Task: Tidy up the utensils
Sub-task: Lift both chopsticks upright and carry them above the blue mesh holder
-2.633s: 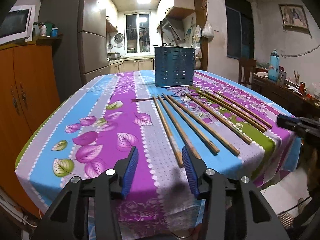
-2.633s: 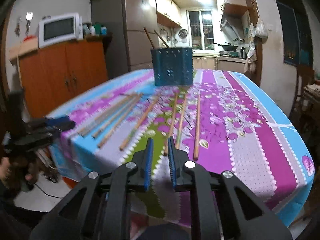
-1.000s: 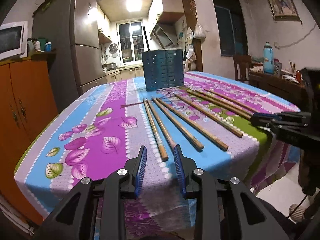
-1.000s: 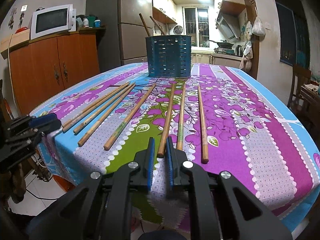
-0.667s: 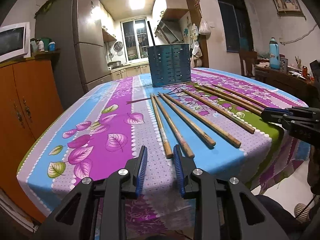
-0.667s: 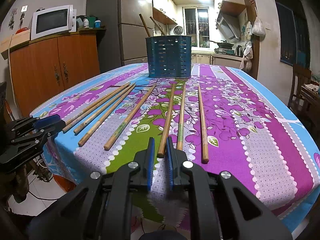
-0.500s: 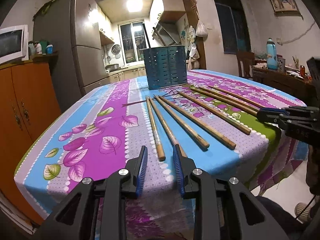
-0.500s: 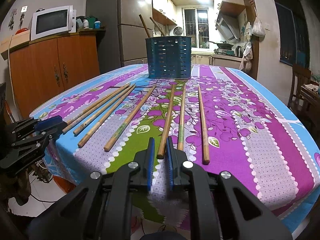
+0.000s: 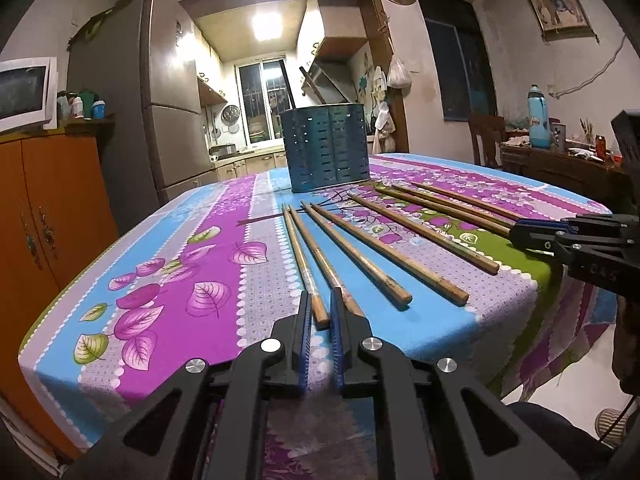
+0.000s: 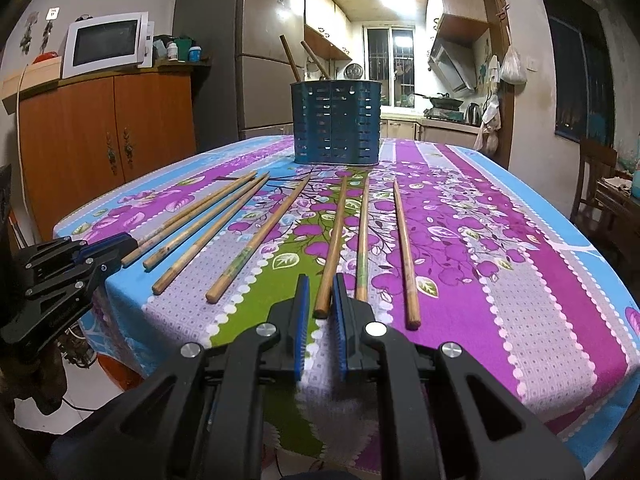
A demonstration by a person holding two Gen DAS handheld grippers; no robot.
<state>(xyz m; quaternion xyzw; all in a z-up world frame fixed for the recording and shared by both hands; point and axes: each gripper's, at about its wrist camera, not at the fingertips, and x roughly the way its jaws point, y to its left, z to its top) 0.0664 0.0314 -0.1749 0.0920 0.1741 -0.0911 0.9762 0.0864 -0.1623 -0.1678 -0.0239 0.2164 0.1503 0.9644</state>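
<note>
Several long wooden chopsticks lie fanned on the flowered tablecloth (image 9: 180, 280), pointing toward a blue slotted utensil holder (image 9: 324, 148) at the far end with two sticks standing in it. My left gripper (image 9: 320, 300) is at the near table edge. Its jaws are closing, and the blue pads hug the near end of the leftmost chopstick (image 9: 304, 256). My right gripper (image 10: 320, 280) is shut to a narrow slit. The end of another chopstick (image 10: 334, 240) shows in that slit, but I cannot tell if it touches. Each gripper also appears in the other's view: the left gripper (image 10: 128, 242) and the right gripper (image 9: 514, 234).
An orange cabinet (image 10: 108, 132) with a microwave (image 10: 104, 46) on top stands left of the table. A grey fridge (image 9: 132, 120) is behind it. A wooden chair (image 9: 486, 136) and a cluttered side table (image 9: 560, 160) are on the right. The near table edge drops to the floor.
My left gripper's jaws have narrowed from a wide gap to a tight one around the leftmost chopstick's near end. The right gripper has kept still and shut.
</note>
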